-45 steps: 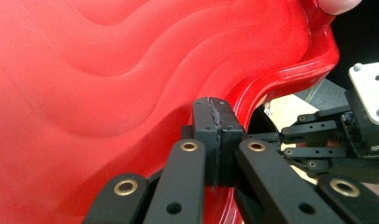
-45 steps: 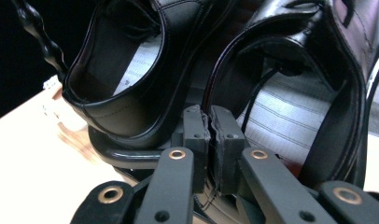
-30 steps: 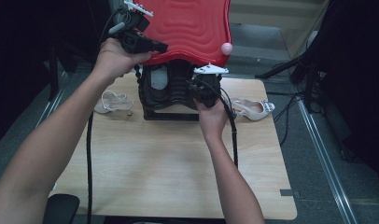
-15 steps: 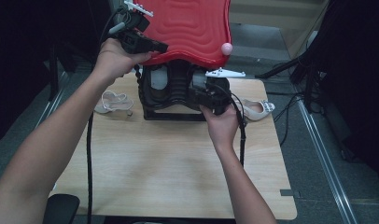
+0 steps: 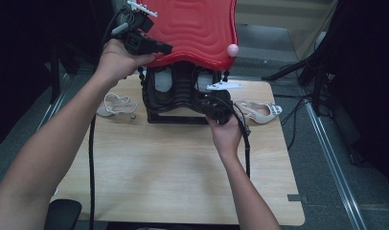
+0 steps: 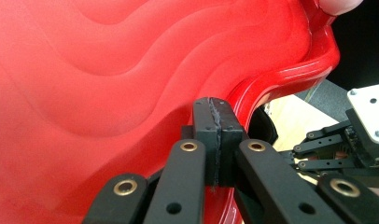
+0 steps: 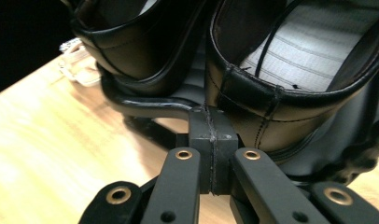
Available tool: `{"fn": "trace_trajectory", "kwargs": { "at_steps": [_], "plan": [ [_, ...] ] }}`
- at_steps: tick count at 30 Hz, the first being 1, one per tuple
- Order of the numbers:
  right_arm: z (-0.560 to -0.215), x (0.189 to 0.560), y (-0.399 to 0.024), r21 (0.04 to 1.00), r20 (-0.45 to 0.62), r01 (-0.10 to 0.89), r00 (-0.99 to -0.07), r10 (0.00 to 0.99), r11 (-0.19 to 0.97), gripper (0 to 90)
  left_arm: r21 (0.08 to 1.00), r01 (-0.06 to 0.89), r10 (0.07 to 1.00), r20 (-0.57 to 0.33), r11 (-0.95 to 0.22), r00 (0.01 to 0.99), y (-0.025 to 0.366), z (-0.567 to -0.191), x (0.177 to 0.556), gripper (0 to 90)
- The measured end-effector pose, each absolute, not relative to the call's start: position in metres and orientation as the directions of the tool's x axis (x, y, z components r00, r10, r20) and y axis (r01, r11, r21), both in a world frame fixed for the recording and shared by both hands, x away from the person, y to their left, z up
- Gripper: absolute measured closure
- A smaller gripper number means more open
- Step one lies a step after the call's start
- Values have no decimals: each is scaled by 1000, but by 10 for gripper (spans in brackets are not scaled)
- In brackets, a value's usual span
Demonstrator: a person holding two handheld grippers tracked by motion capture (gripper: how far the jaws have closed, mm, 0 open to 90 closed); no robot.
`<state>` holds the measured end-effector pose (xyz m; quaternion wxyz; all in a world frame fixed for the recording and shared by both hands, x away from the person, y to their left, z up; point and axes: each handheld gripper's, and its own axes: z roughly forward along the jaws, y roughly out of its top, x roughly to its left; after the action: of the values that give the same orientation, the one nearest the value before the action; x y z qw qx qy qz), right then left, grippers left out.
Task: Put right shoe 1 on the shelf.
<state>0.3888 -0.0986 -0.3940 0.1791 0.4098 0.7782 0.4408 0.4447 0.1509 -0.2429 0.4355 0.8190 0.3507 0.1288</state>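
Jaws of right hand-held gripper (image 7: 210, 135) just clenched empty, now lower beside black shoe (image 7: 290, 88). Left hand-held gripper (image 6: 214, 140), clenched empty, props red lid (image 6: 108, 70); grasp missed.

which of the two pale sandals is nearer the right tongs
The sandal at the table's right edge, just beside the right tongs. The other sandal lies left of the black shoe rack, beyond it.

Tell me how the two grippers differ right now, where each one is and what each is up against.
The left gripper is raised at the edge of the red lid; the right gripper sits low, near the wooden table. The left gripper's pads lie against the lid's red surface, while the right gripper's jaws, just closed with nothing between them, point at the heel of a black shoe. Both are shut.
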Motion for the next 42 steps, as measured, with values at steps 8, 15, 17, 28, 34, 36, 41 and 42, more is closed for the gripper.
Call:
{"fn": "trace_trajectory", "kwargs": {
  "at_steps": [8, 15, 17, 28, 34, 36, 41, 42],
  "plan": [
    [-397, 403, -93, 808, 71, 514, -570, 818, 288, 900, 804, 464, 689, -95, -372, 719, 151, -243, 444, 900],
    [-403, 393, -100, 807, 106, 516, -605, 789, 288, 900, 799, 474, 695, -101, -370, 712, 150, -241, 445, 900],
    [-402, 386, -102, 805, 108, 513, -619, 778, 297, 900, 797, 478, 692, -108, -368, 714, 151, -239, 444, 900],
    [-405, 352, -122, 797, 198, 531, -680, 706, 287, 822, 832, 453, 645, -158, -321, 747, 174, -216, 415, 727],
    [-413, 342, -132, 794, 224, 541, -686, 692, 279, 768, 838, 440, 626, -160, -323, 763, 186, -223, 389, 625],
    [-416, 340, -134, 799, 225, 534, -692, 686, 276, 746, 833, 448, 624, -167, -324, 763, 190, -229, 382, 609],
    [-421, 335, -138, 803, 218, 520, -711, 668, 291, 719, 819, 473, 632, -184, -325, 753, 200, -248, 369, 561],
    [-423, 334, -139, 804, 215, 516, -717, 663, 297, 710, 819, 475, 635, -186, -322, 750, 202, -251, 366, 556]
  ]
}}
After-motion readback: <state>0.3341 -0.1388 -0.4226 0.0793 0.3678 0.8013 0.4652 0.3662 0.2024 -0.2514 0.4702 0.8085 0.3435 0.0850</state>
